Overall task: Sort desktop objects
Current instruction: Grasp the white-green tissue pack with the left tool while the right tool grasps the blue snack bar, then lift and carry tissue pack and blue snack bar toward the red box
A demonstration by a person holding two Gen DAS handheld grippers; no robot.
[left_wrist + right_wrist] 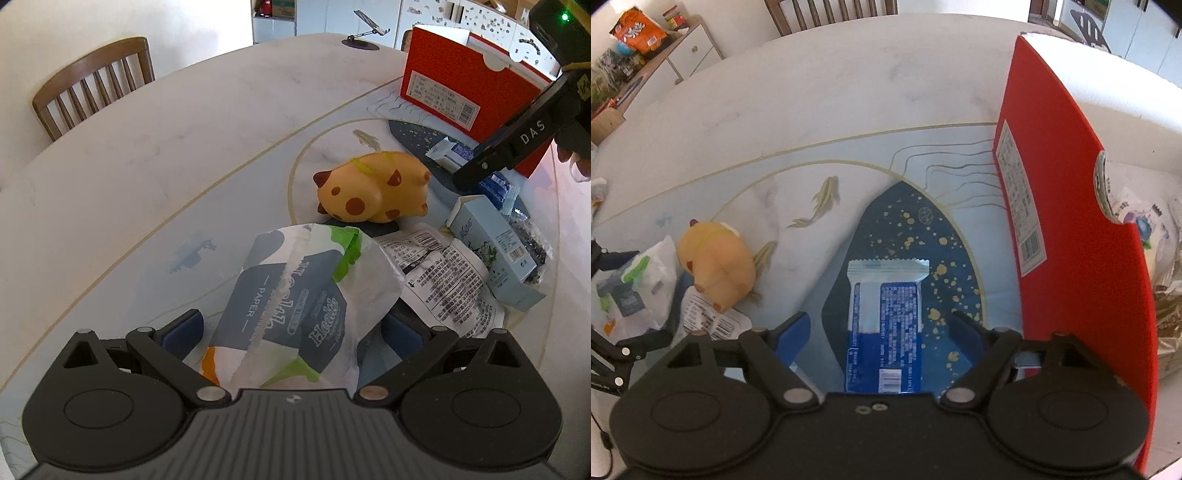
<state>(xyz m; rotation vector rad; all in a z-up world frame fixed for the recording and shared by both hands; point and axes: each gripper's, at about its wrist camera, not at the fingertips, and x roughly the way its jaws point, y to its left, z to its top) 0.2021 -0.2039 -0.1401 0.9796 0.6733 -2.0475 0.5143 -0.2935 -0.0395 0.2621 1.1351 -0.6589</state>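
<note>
Crinkly film is the main hazard at both grippers. Right gripper (879, 328) straddles a blue-and-white snack wrapper (884, 325) lying flat on the dark blue, gold-speckled patch of the table mat (820, 129); its jaws stand fairly wide, blue pads clear of the packet on both sides, nothing gripped. Judgement: a thin, flat, slick sachet gives little height to pinch, so if the pads close above it they may skate over the film or push the packet along the smooth mat; the crimped serrated end could fold and slip out. Red cardboard box (1071, 229) stands upright just beside the right pad, rigid and tall, open-topped with bagged items visible behind its cut-out; a sideways swing of the gripper could knock it. Left gripper (291, 332) has a soft tissue pack (295, 295) between its pads, white plastic with grey, green and orange print and a torn strip down the middle; the pack fills the gap, but whether the pads actually press on it I cannot tell. Risk there: the loose, puffy wrap deforms, so a grip on film alone may let the contents sag or drop. Beyond it lie a rounded, squashy-looking yellow animal toy (373, 192) with brown spots, a printed flat packet (443, 280) and a pale blue carton (495, 251) on its side, all close together; dragging one may shift the others.
</note>
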